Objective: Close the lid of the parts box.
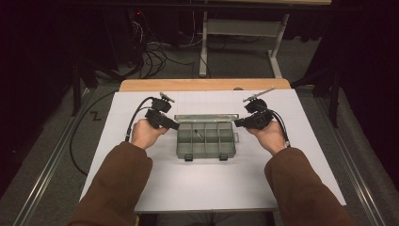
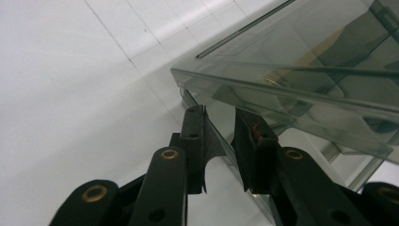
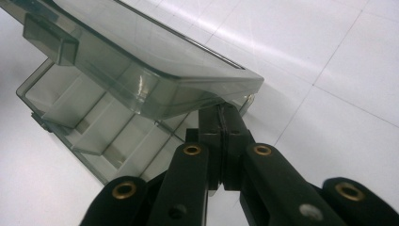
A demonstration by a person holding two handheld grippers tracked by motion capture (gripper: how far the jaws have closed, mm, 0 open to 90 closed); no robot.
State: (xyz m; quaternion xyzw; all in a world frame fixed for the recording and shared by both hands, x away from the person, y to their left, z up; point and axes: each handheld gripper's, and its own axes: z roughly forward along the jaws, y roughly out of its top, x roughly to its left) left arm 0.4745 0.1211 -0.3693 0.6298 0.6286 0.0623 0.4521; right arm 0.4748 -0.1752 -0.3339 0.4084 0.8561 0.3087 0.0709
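Box: we see a smoky clear compartment box (image 1: pixel 205 140) sitting mid-table on the white table (image 1: pixel 207 188), between our two hands.
Lid: the lid (image 1: pixel 206 117) stands raised along the far edge, half open.
Inside: dividers split the tray; a small dark item (image 1: pixel 199 135) lies in one compartment, too small to identify.
Left gripper: we hold the left gripper (image 2: pixel 219 136) at the box's left wall, jaws still apart, straddling that thin wall.
Right gripper: our right gripper (image 3: pixel 220 123) is pressed together, pinching the box's right wall just under the lid's corner.
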